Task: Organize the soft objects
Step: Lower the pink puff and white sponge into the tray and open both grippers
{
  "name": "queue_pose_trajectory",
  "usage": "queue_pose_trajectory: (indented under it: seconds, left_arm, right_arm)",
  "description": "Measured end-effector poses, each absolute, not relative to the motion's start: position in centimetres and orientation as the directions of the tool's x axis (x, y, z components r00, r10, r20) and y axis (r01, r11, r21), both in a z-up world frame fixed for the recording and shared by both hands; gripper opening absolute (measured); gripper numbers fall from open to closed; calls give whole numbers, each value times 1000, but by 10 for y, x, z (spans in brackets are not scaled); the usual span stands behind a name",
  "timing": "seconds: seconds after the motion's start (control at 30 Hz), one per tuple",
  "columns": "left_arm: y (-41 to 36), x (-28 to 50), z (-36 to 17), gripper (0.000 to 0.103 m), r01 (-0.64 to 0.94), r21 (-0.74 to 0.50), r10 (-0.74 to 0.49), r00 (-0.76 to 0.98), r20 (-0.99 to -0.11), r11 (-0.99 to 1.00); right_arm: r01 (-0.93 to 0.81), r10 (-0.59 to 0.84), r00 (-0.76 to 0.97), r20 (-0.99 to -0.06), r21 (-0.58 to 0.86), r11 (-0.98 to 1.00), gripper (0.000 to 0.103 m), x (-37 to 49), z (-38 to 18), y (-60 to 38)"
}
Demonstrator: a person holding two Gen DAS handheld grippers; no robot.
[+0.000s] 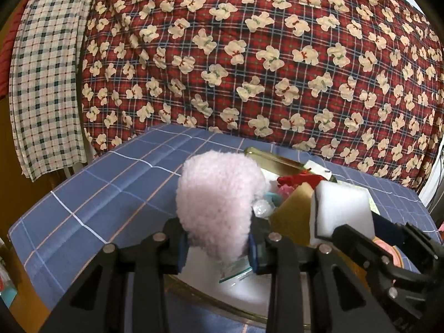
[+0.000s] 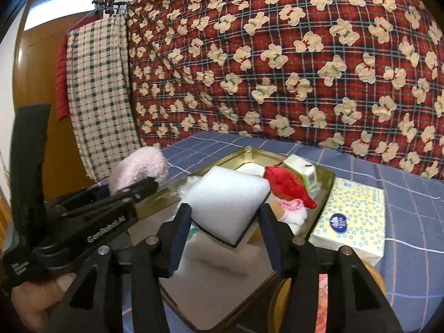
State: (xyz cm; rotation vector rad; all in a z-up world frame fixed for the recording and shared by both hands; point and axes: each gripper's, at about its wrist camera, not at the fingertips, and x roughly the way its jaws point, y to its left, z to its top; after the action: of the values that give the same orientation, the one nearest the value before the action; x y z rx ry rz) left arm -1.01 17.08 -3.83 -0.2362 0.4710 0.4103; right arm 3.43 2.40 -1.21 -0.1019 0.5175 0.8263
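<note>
The left gripper [image 1: 217, 245] is clamped on a fluffy pink plush [image 1: 217, 197], its blue pads pressed into the fur on both sides, holding it up over the near edge of a gold metal tray [image 2: 328, 179]. The right gripper [image 2: 224, 223] carries a white foam sponge [image 2: 229, 197] above the same tray; the block sits between its pads, the left pad against it, though a sliver of gap seems to show at the right pad, so I cannot tell whether the grip is firm or loosening. The tray rests on a blue checked cloth [image 1: 111, 172] and already holds several soft things: a red fabric piece [image 2: 287, 181], a pink and white knitted item [image 2: 292, 206], a green and white tissue packet [image 2: 304, 170], and crinkled clear plastic [image 2: 191, 183]. A yellow patterned tissue pack [image 2: 352, 213] lies just beside the tray on its right, not yet inside. The job looks well advanced, I judge: most items are gathered, with the plush, the sponge and perhaps the tissue pack left to place.
</note>
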Motion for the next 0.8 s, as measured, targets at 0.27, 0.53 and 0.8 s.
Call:
queue_pose_trajectory:
  seconds: [0.27,0.53,0.8]
  left_arm:
    - [165,-14,-35,57,-432,-93,342,812,-473,897]
    - [163,-23,-28,85,-443,-87,362,817,-450,892]
    - [165,-34,-16,102,-457,-110,376,827,-418,883]
  right_arm:
    - [-733,688,564,-456,106,671,71,28,-10,21]
    - [-723,693,588,-418,112,682,72,23,0,10]
    - [-697,669,643,-373,79,713,79,15,12,0]
